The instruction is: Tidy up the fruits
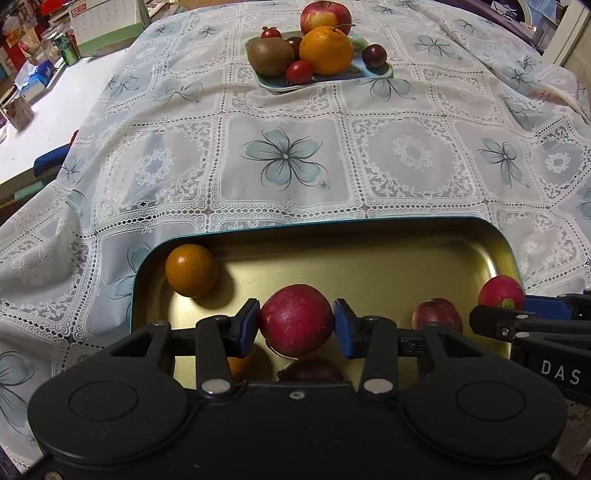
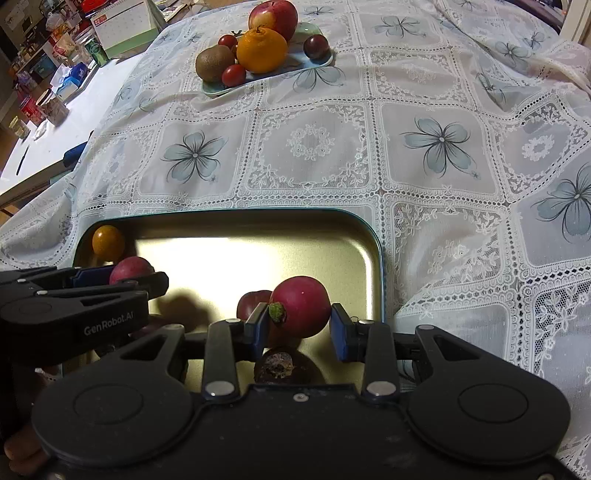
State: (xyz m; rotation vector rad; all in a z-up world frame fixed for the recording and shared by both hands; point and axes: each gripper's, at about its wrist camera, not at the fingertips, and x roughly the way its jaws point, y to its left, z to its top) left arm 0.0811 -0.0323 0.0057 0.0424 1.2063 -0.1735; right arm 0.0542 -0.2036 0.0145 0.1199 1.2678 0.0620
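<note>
Holding both grippers over the gold rectangular metal tray (image 1: 369, 240) with the teal outer rim, you have a fruit in each. Your left gripper (image 1: 296, 324) clamps a dark red round plum-like fruit (image 1: 295, 319) between its blue pads, both pads touching the skin. Your right gripper (image 2: 298, 325) holds a magenta-red round fruit with a green stem stub (image 2: 301, 306); the left pad presses at the stub, while contact at the right pad cannot be told for certain.

Inside the tray, a small orange round fruit (image 1: 191, 270) sits in the far left corner. A reddish-purple plum (image 1: 437, 315) lies between the two grippers. A dark fruit with a rough brown end (image 2: 282, 363) lies below the right gripper.

Beyond the tray, on the white lace tablecloth with blue flowers (image 1: 284, 158), a pale green dish (image 1: 373, 72) carries a red apple (image 1: 325, 16), a large orange (image 1: 325, 50), a brown kiwi (image 1: 270, 56) and several small dark red fruits.
</note>
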